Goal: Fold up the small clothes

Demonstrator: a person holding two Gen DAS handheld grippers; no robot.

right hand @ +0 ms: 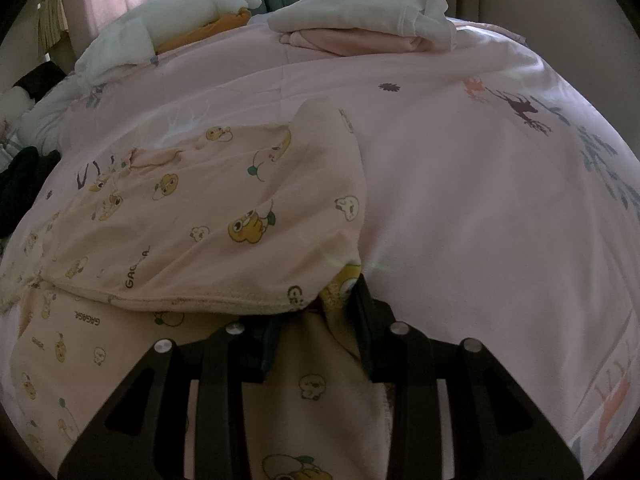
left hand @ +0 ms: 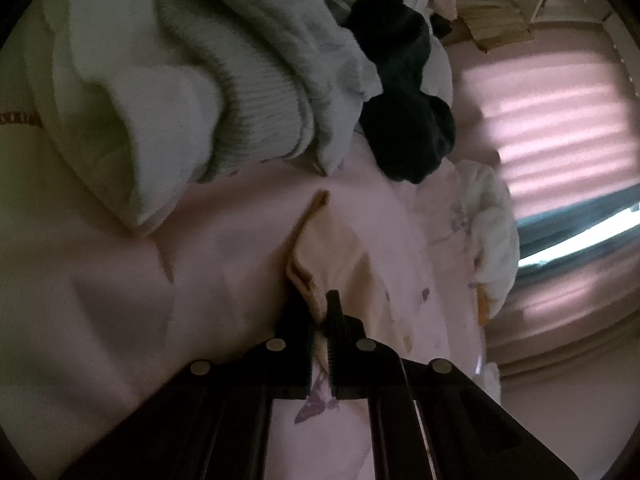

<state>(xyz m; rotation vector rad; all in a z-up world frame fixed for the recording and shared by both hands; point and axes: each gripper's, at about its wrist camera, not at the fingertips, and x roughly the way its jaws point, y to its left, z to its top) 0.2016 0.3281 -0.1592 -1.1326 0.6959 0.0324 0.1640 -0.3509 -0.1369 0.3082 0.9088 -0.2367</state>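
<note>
Left wrist view: the left gripper [left hand: 320, 312] is clamping the hem of the printed garment [right hand: 224, 216], lying on the pink bedspread [right hand: 460, 200]. The right gripper [right hand: 320, 312] is gripping bunched fabric, jaws partly closed.

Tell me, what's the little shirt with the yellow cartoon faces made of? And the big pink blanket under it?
The little shirt looks like soft cotton knit: matte, drapes in loose folds, with a stitched hem along its edge. The pink blanket seems a thin woven cotton cover, smooth and printed with deer, slightly puffy as if padded. Both are guesses from looks.
</note>
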